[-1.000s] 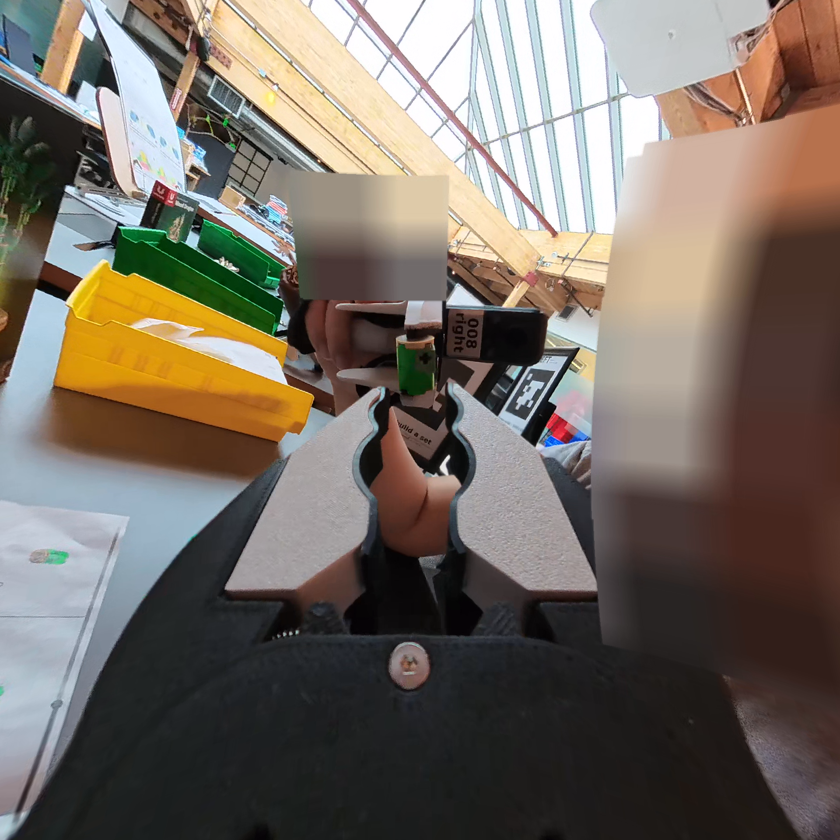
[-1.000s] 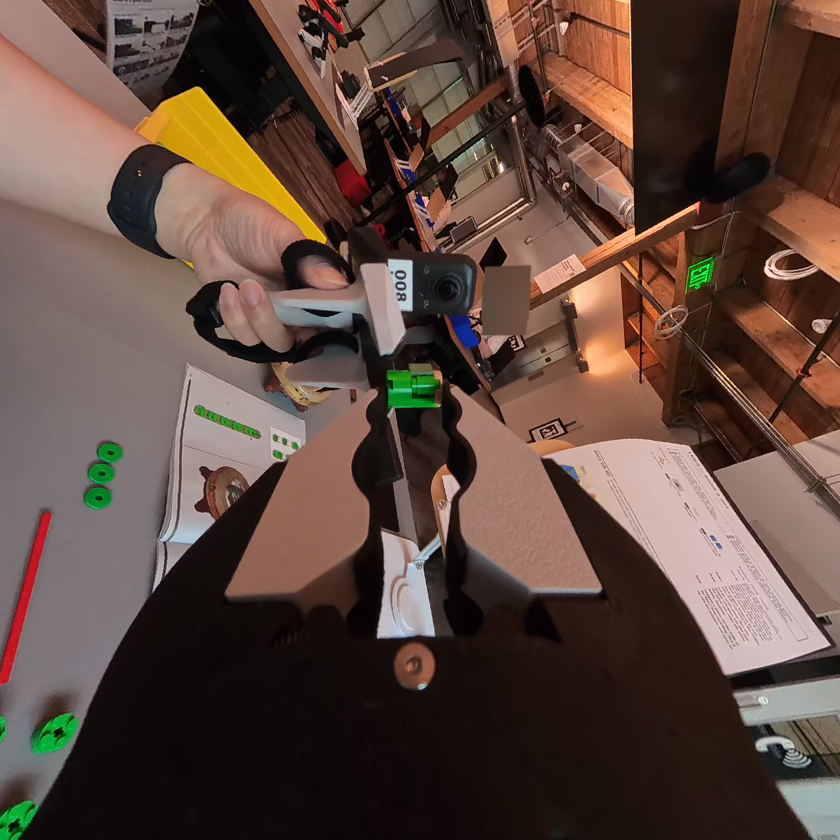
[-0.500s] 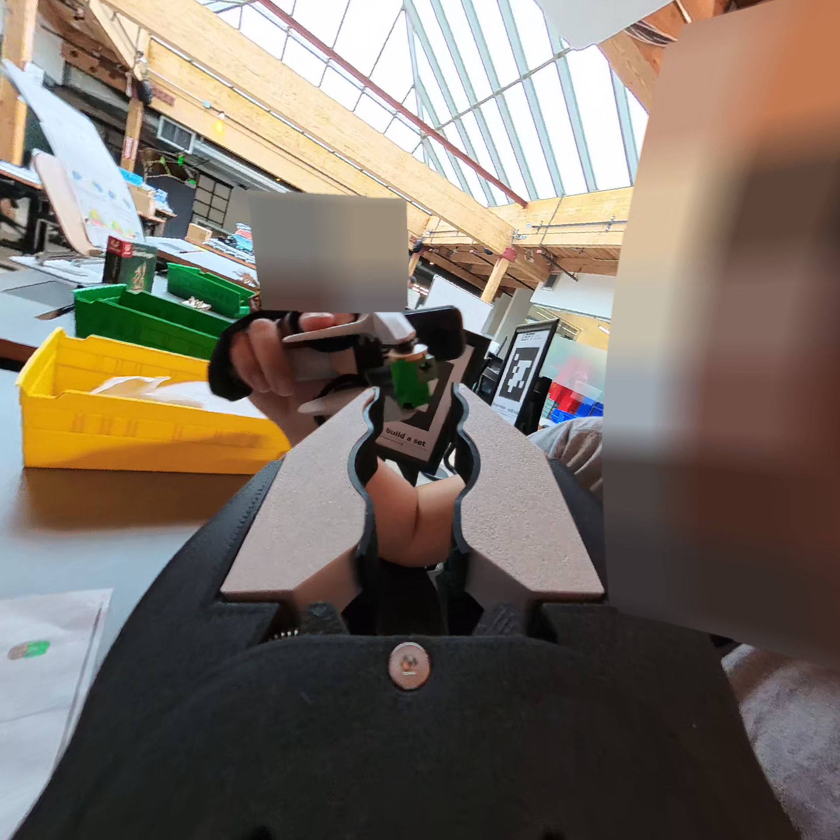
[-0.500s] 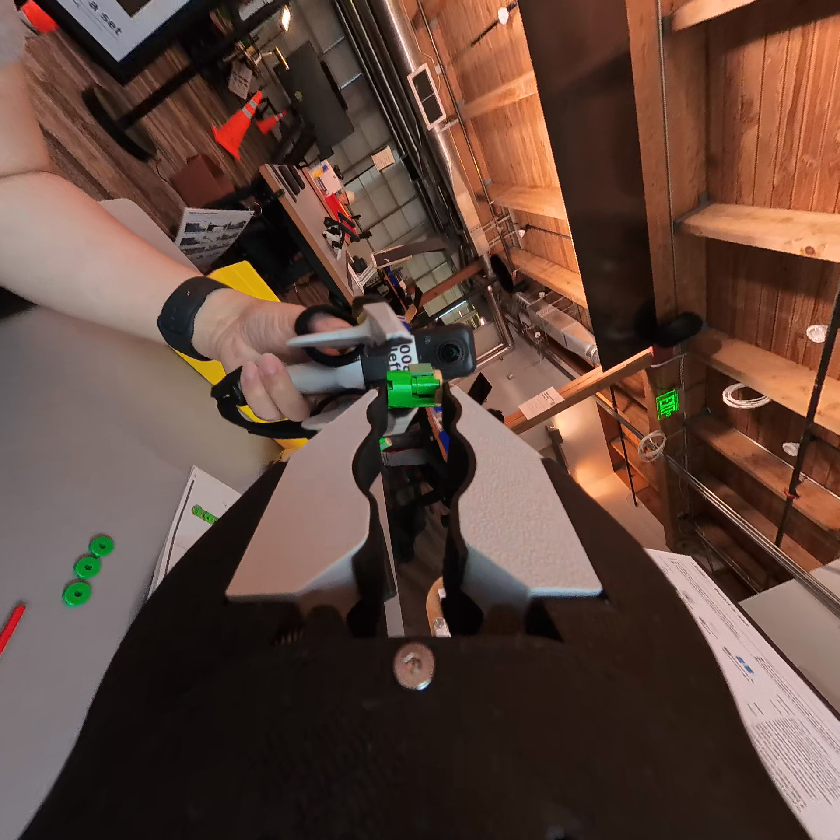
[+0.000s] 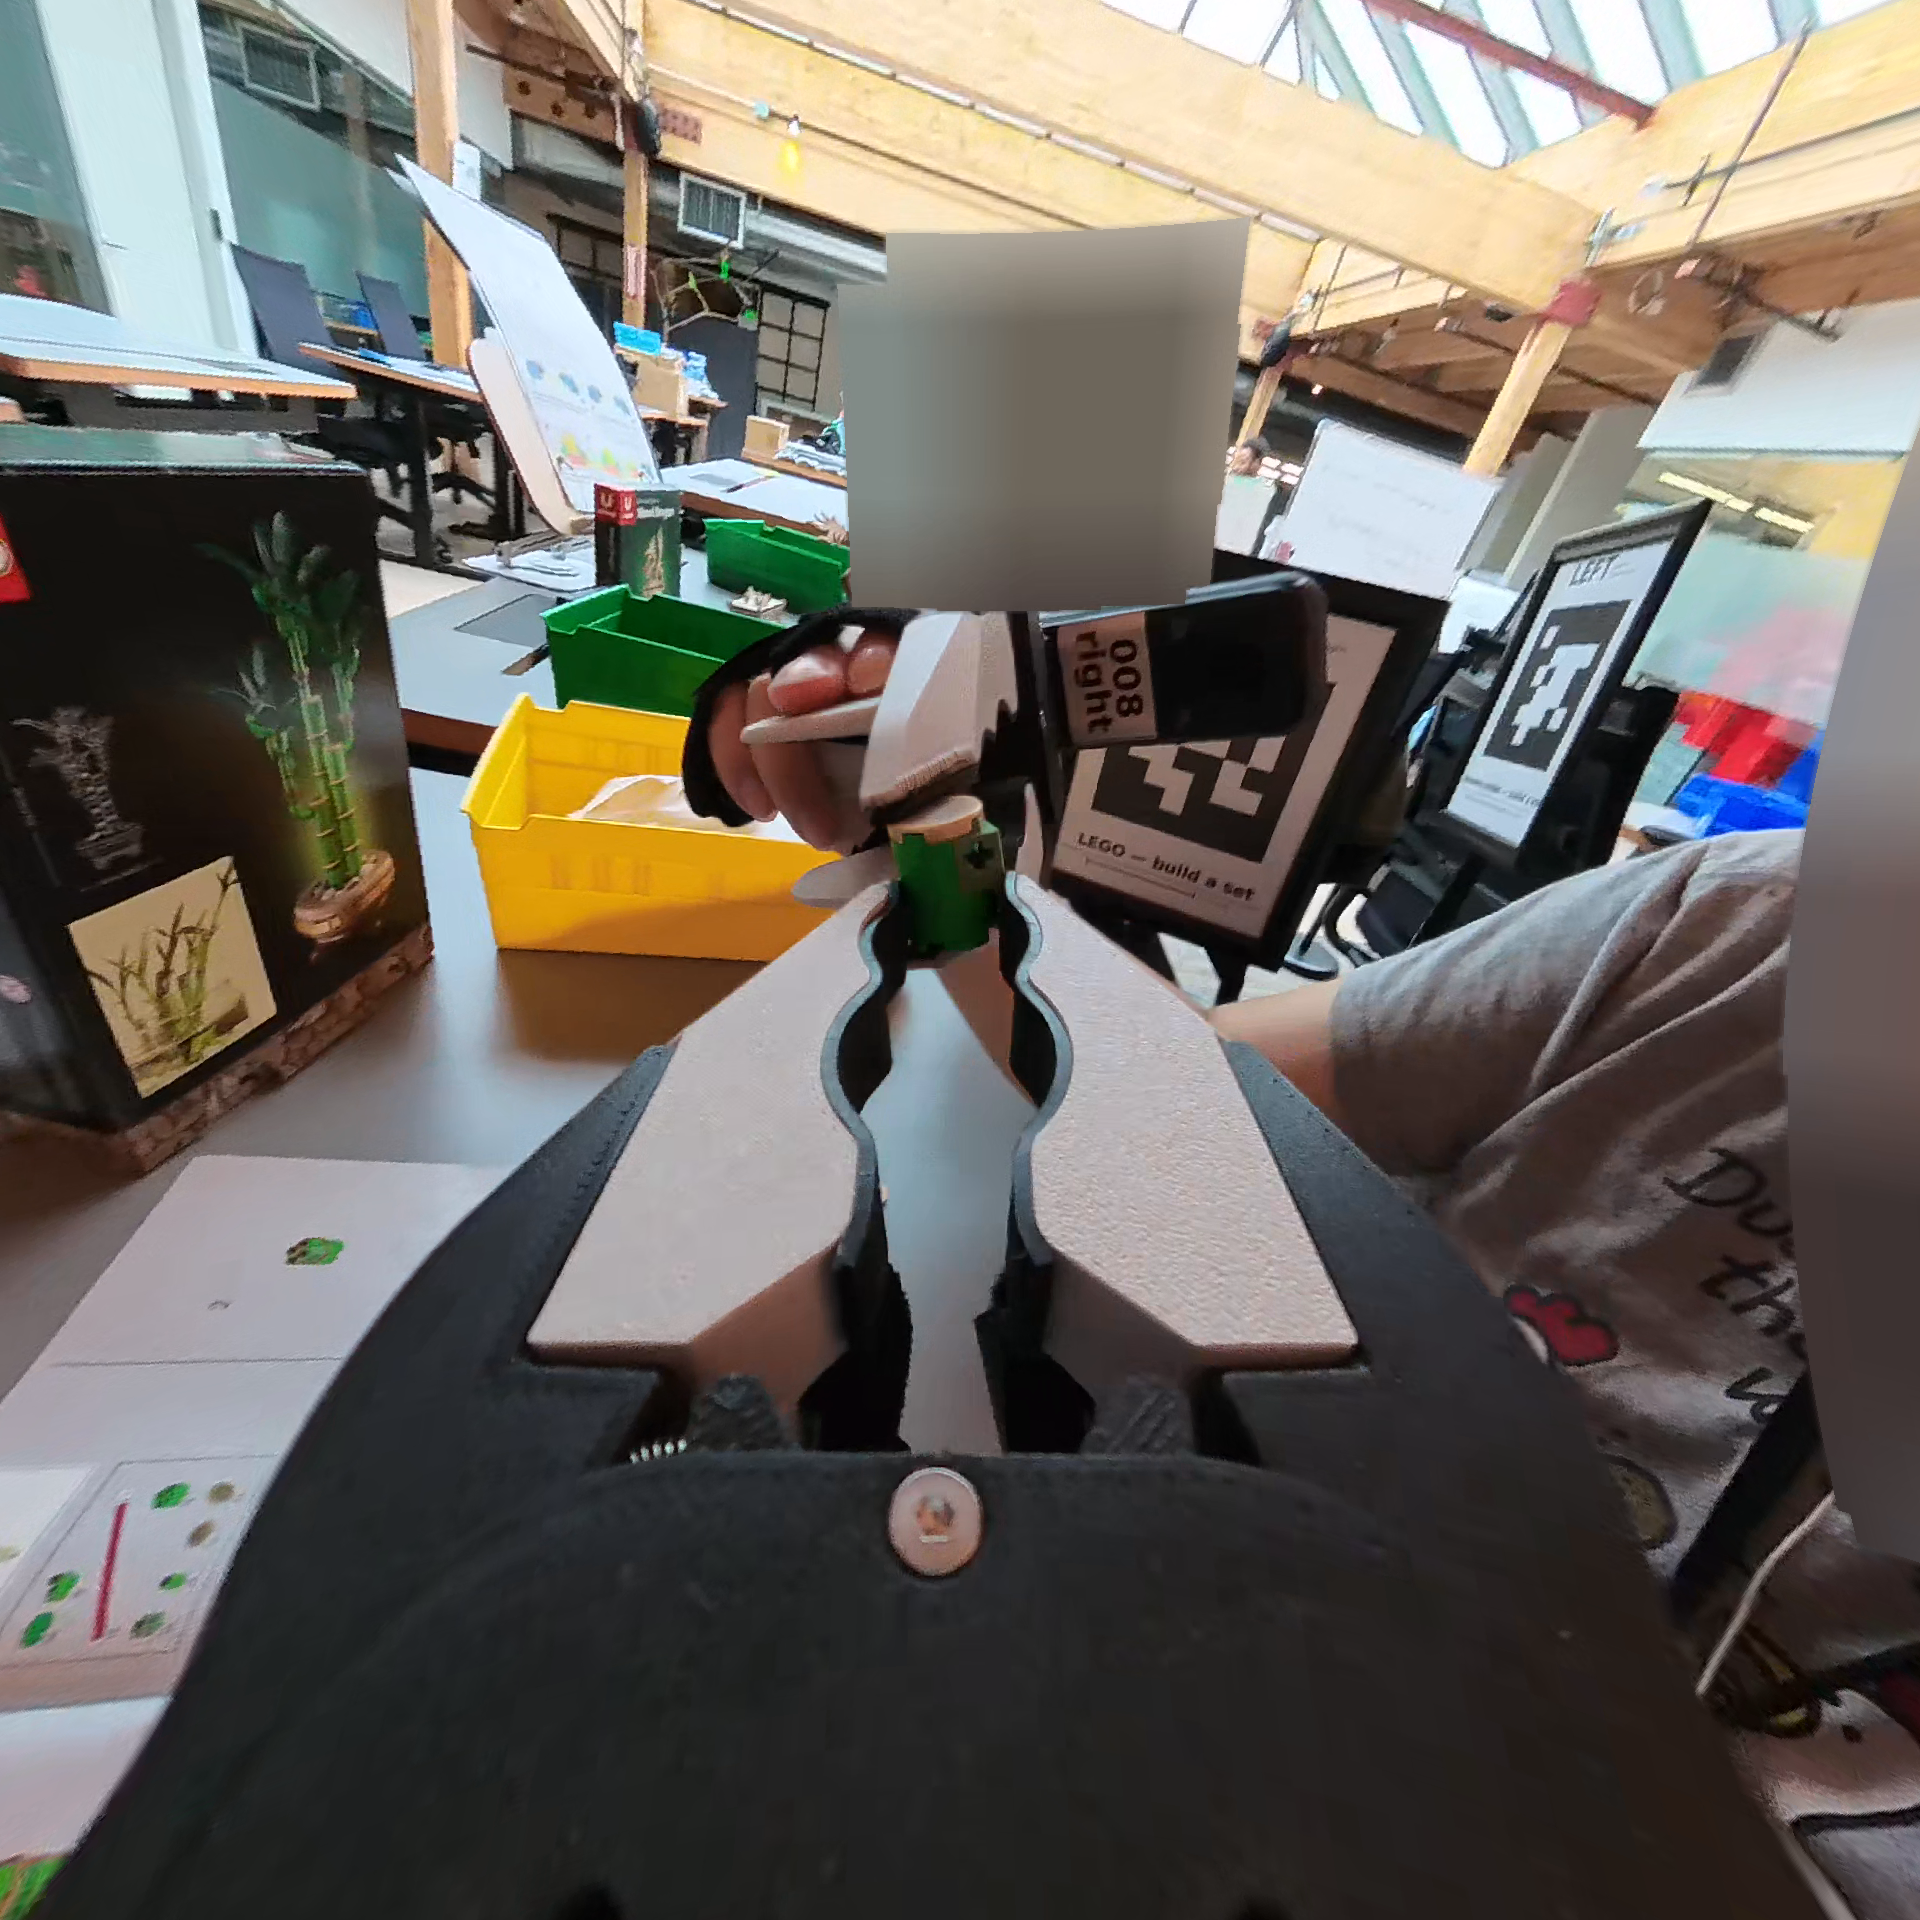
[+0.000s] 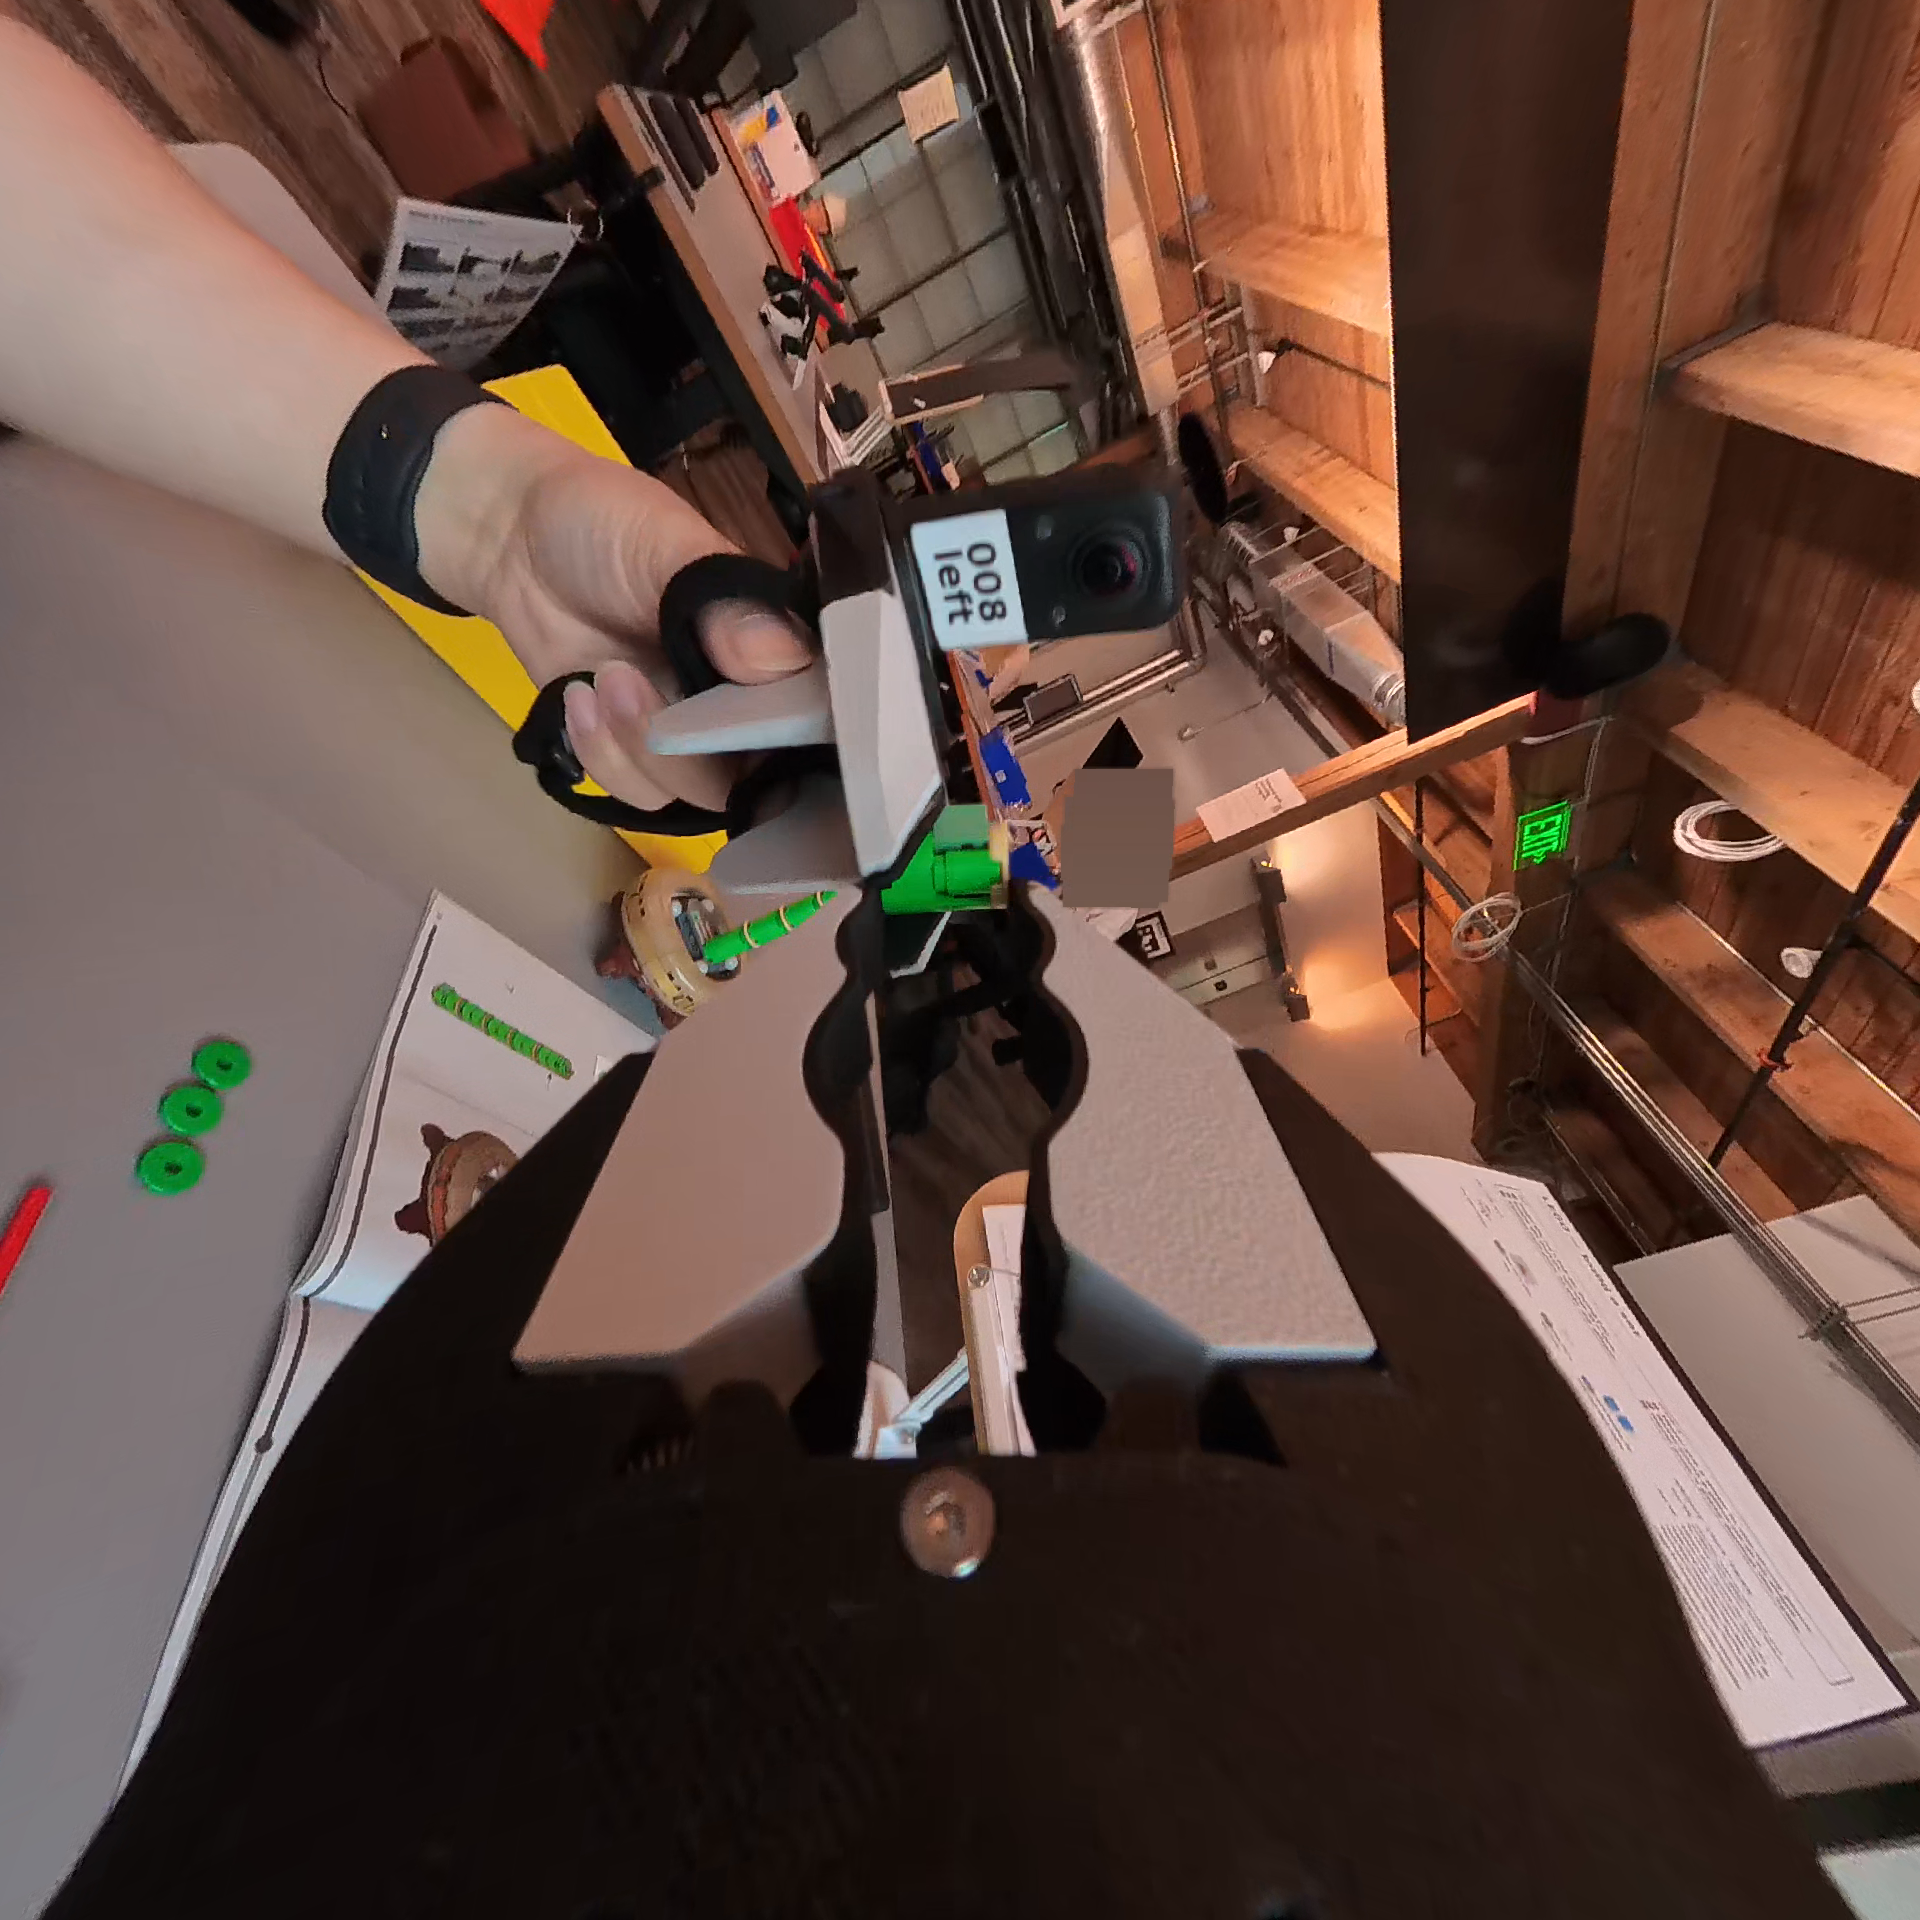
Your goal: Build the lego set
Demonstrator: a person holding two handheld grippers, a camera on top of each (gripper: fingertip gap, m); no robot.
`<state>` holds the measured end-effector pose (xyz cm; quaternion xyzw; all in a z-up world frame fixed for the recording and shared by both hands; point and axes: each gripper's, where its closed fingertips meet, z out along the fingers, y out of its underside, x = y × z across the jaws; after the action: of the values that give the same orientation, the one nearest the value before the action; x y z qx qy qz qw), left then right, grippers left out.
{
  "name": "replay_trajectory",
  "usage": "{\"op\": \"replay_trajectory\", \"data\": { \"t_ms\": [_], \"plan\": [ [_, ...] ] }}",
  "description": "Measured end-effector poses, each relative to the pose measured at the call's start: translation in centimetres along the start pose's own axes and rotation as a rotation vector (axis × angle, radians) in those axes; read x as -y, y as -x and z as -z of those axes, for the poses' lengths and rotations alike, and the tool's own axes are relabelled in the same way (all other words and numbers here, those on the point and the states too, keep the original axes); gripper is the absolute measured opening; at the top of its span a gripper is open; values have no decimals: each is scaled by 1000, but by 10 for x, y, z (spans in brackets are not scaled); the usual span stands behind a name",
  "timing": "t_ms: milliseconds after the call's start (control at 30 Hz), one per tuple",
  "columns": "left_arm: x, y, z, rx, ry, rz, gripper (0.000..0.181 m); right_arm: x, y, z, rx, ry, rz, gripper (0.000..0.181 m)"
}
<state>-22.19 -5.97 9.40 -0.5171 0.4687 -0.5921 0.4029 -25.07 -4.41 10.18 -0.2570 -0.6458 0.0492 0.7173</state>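
Observation:
A small green lego piece (image 5: 940, 899) with a tan round top is held in the air between my two grippers. My left gripper (image 5: 948, 912) is shut on its lower part. In the right wrist view the green piece (image 6: 951, 864) sits at the tips of my right gripper (image 6: 943, 902), which is shut on it. The two grippers face each other tip to tip. The right gripper (image 5: 935, 727) shows in the left wrist view in a hand, and the left gripper (image 6: 883, 748) shows in the right wrist view.
A tan pot base (image 6: 670, 951) with a green stalk (image 6: 769, 925) stands on the grey table by the instruction booklet (image 6: 436, 1091). Three green discs (image 6: 192, 1107) and a red rod (image 6: 21, 1231) lie on the left. The set's box (image 5: 197, 769) and a yellow bin (image 5: 623, 862) stand behind. My left and right fingertips are right by each other. Left tips and right tips are each some 25 cm from the red rod (image 6: 21, 1231).
Both grippers have tilted and swung down towards the table with the green piece still held between them. The box and booklet have come into the left wrist view.

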Motion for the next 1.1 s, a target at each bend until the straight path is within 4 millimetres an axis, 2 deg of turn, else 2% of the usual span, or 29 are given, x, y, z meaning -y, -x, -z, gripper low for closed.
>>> {"op": "replay_trajectory", "data": {
  "t_ms": [133, 300, 367, 467, 567, 633, 767, 1000, 1100],
  "plan": [
    [-3, 6, -2, 64, 17, -59, 16, -8, -1, 3, 13, 63, -28, 32],
    [-4, 20, 0, 110, -12, -63, 15, -42, -2, 24, 50, 275, -47, 32],
    [-9, 33, 2, 164, -8, -103, 15, -46, 2, 36, 102, 283, -182, 26],
    [-33, 65, 2, 327, 88, -288, 16, -50, 14, 49, 204, 305, -420, 30],
    [-66, 85, -4, 412, 228, -448, 15, -60, 29, 50, 278, 377, -497, 40],
    [-85, 87, -12, 402, 309, -495, 16, -65, 41, 47, 330, 421, -489, 40],
    [-101, 86, -18, 395, 396, -571, 16, -72, 58, 42, 401, 475, -476, 37],
    [-107, 81, -20, 383, 451, -627, 16, -74, 71, 35, 454, 487, -476, 34],
    [-107, 80, -21, 389, 468, -661, 16, -76, 73, 35, 465, 495, -473, 26]
  ]
}}
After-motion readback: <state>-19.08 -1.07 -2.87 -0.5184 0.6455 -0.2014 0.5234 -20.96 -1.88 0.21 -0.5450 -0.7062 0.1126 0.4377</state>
